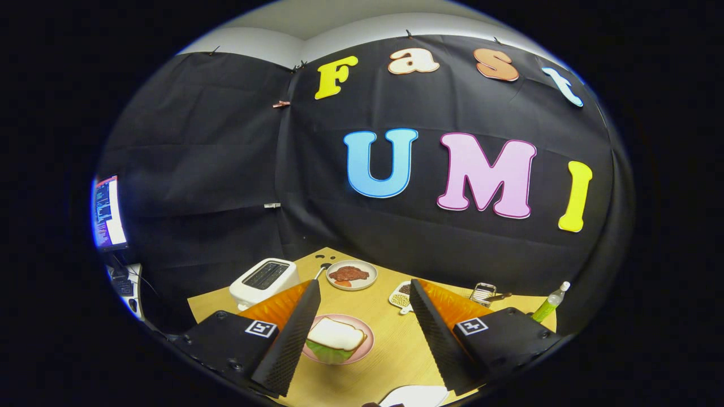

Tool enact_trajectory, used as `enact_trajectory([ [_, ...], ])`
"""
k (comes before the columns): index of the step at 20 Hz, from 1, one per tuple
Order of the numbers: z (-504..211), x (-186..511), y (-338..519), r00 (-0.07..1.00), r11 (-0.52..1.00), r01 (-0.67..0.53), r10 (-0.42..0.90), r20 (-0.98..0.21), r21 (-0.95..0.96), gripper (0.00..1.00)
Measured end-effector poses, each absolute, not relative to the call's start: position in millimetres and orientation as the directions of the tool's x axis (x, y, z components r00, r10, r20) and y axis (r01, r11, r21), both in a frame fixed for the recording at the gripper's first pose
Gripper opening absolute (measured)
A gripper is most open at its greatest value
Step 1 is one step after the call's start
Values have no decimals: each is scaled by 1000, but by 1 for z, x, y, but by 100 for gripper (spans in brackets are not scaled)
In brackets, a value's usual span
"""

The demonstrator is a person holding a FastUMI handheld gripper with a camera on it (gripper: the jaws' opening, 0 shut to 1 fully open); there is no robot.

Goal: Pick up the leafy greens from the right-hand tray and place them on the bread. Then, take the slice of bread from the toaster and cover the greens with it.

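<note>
In the gripper view, the gripper (365, 316) hung above the table (396, 350) with its 2 fingers (294, 339) spread wide apart, holding nothing and touching nothing.

Between the fingers, close beside the left one, a pink plate (365, 339) carried a slice of bread (335, 334) lying flat on top of leafy greens (328, 354), whose green edge stuck out beneath the slice on the near side. The white toaster (264, 281) stood near the table's far left corner, beyond the left finger.

Beyond the fingers, near the table's far edge, sat a round plate of brown food (352, 275). Just past the right finger lay a small white dish of beans (400, 297), then a metal item (482, 292) I could not make out, and a green bottle (550, 303) towards the far right corner. A white tray (416, 395) showed at the near edge. Bare wood lay open between the fingers, to the right of the pink plate.
</note>
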State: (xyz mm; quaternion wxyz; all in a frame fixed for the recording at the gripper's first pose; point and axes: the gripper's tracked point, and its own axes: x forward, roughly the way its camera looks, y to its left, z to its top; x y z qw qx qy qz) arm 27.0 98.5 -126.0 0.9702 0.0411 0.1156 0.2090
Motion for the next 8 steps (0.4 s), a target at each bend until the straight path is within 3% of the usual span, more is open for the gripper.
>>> enact_trajectory([
  [8, -124, 30, 98, 891, 914, -380, 402, -210, 139, 99],
])
